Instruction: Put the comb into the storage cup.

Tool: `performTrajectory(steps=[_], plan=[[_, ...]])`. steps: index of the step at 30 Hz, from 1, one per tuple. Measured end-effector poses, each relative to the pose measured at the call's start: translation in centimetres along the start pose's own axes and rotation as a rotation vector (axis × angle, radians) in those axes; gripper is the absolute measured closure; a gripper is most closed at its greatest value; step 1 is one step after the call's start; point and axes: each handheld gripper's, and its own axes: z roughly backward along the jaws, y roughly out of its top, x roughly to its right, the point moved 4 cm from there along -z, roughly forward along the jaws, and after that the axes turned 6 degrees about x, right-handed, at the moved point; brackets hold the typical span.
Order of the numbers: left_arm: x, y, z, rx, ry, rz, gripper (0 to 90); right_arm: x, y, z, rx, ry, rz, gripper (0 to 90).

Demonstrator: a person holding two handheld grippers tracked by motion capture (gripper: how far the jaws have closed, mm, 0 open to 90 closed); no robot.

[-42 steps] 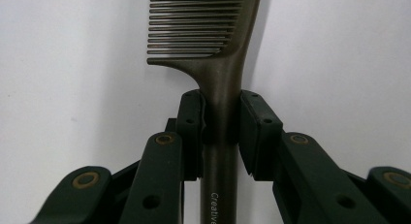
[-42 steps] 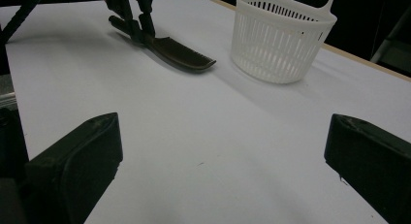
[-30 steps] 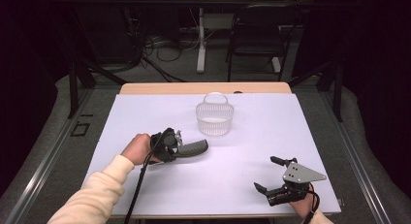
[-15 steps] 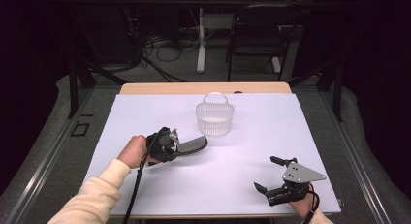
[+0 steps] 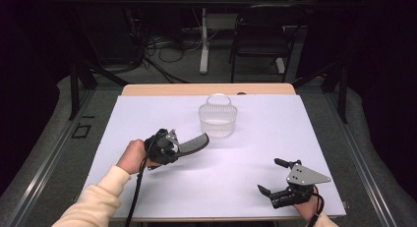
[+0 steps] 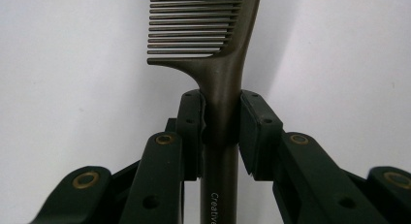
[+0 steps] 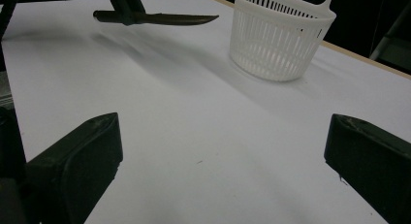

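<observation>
The left gripper (image 5: 172,147), raised over the left half of the table (image 5: 147,114), has its jaws clamped on the handle of a dark comb (image 6: 213,54). A white basket (image 5: 217,120) stands near the far edge. The right gripper (image 5: 275,180) rests at the near right corner, jaws wide apart. The narrow grip could let the comb swivel and miss the basket.

The left tongs (image 5: 173,144) are black with brass-ringed screws and a trailing black cable; the right tongs (image 5: 275,179) carry a grey three-cornered plate. The left sleeve (image 5: 93,202) is cream.
</observation>
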Motion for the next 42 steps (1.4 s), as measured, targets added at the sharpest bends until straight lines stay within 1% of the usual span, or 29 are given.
performTrajectory(steps=[6, 12, 17, 21, 32, 38, 39, 42], plan=[[0.0, -0.4, 0.3, 0.031, 0.010, 0.027, 72.0, 0.0, 0.0, 0.0, -0.001, -0.001, 0.000, 0.0], [0.0, -0.9, 0.6, 0.064, 0.033, 0.062, 72.1, 0.0, 0.0, 0.0, -0.005, -0.001, 0.002, 0.0], [0.0, -1.1, 0.9, 0.102, 0.055, 0.092, 72.1, 0.0, 0.0, 0.0, -0.006, -0.001, 0.003, 0.0], [0.2, -1.1, 1.1, 0.130, 0.067, 0.100, 72.1, 0.0, 0.0, 0.0, -0.009, -0.002, 0.002, 0.0], [0.5, -1.3, 1.1, 0.173, 0.091, 0.125, 72.0, 0.0, -0.1, -0.1, -0.009, -0.002, 0.002, 0.0], [0.6, -1.3, 1.2, 0.202, 0.111, 0.143, 72.1, 0.0, -0.1, -0.1, -0.008, -0.002, 0.001, 0.0], [0.7, -1.4, 1.3, 0.210, 0.119, 0.154, 72.0, 0.0, -0.1, -0.1, -0.008, -0.002, 0.002, 0.0], [0.6, -1.5, 1.3, 0.224, 0.125, 0.164, 72.0, -0.1, -0.1, -0.1, -0.007, -0.001, 0.001, 0.0]])
